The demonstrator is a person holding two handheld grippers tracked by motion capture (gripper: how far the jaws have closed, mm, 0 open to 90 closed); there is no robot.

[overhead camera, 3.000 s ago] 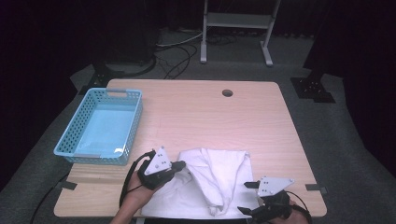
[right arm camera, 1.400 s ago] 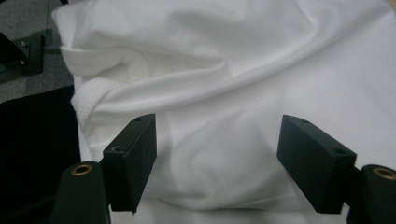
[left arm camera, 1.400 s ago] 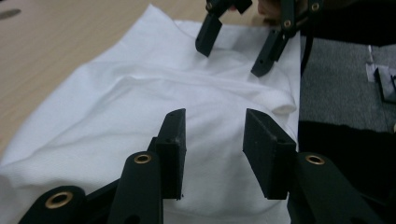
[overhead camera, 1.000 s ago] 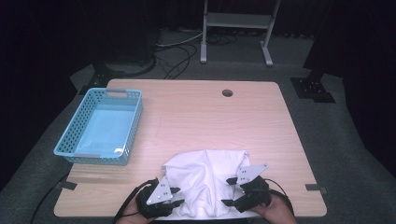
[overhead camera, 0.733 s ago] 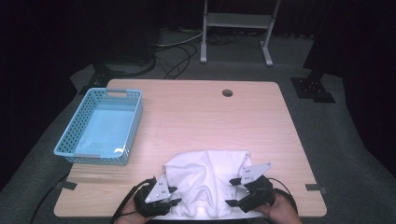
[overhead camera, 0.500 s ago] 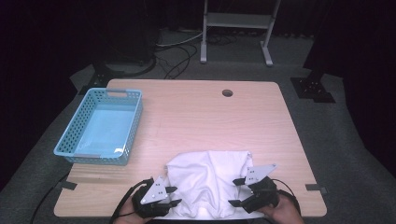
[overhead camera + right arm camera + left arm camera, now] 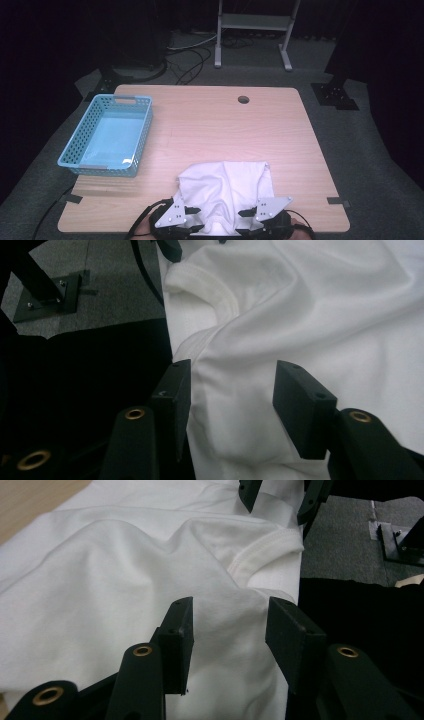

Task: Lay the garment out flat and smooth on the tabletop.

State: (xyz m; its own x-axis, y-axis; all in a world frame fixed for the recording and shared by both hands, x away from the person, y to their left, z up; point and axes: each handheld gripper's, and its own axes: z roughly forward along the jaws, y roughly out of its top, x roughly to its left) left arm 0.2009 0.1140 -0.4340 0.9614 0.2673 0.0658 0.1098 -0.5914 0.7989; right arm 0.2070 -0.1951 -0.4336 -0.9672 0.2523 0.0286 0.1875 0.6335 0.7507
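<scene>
A white shirt (image 7: 227,192) lies crumpled on the near edge of the desk (image 7: 210,120), its ribbed collar at the near side, hanging toward the person. The left claw (image 7: 192,217) sits at the shirt's near left corner and the right claw (image 7: 245,220) at its near right corner, both low at the desk's edge. In the left gripper view the left claw (image 7: 227,630) is spread, its jaws having just been opening, with a fold of shirt (image 7: 125,575) lying between them but not pinched. In the right gripper view the right claw (image 7: 230,390) is likewise spread (its jaws have just been closing), cloth (image 7: 310,305) between them, the pads not pressing it. A blue basket (image 7: 80,160) stands at the desk's left side, well apart from the shirt.
</scene>
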